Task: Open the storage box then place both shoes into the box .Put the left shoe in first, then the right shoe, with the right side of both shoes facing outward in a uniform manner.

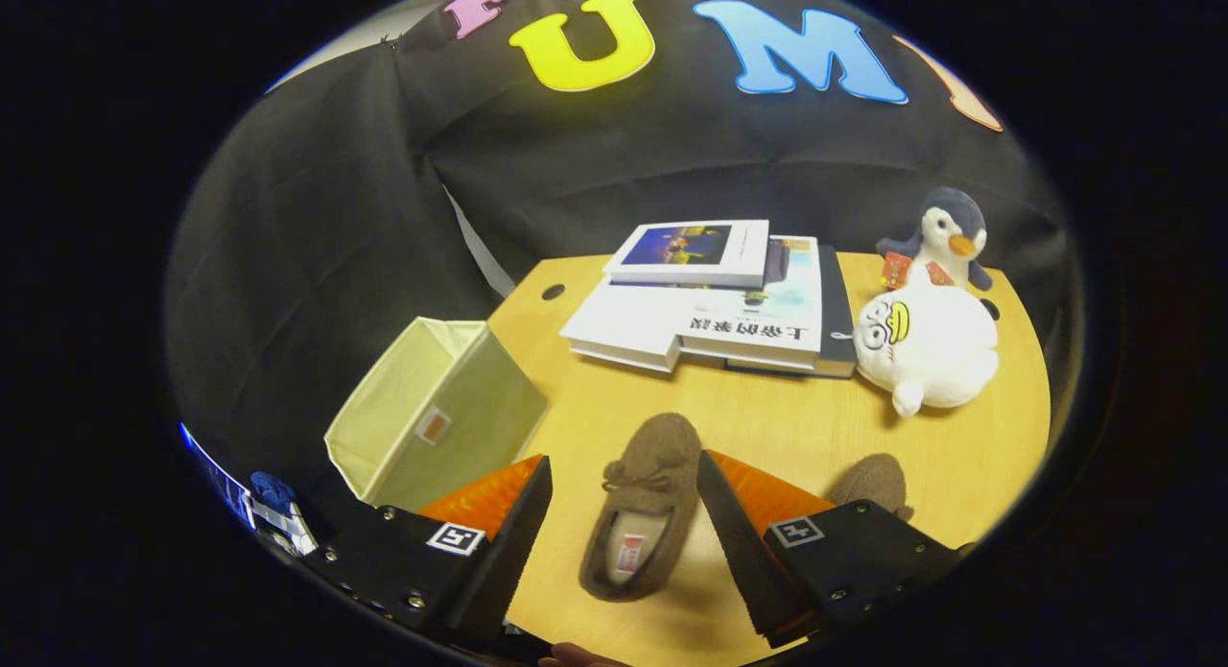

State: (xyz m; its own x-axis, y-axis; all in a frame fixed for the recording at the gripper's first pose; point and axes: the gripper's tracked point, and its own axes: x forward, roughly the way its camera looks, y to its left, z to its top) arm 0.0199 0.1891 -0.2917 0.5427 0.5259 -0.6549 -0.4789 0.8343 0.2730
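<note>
Setting: staged recording booth, not a lived-in room. Black cloth wall (672,168) hangs in folds directly behind a light wooden counter (767,427) with cable holes. Household props laid out on it: stack of books (715,302), plush penguin (945,230), white plush toy (926,345), brown slipper (641,509), open fabric storage box (436,417) at the counter's edge.

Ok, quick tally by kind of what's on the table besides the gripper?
Shoes: 2, one brown slipper between the open fingers, a second slipper partly hidden behind one finger.
Storage box: 1, the cream fabric box at the table edge.
Books: at least 3, in a stack.
Plush toys: 2, penguin and white plush.
Total: at least 8.
</note>
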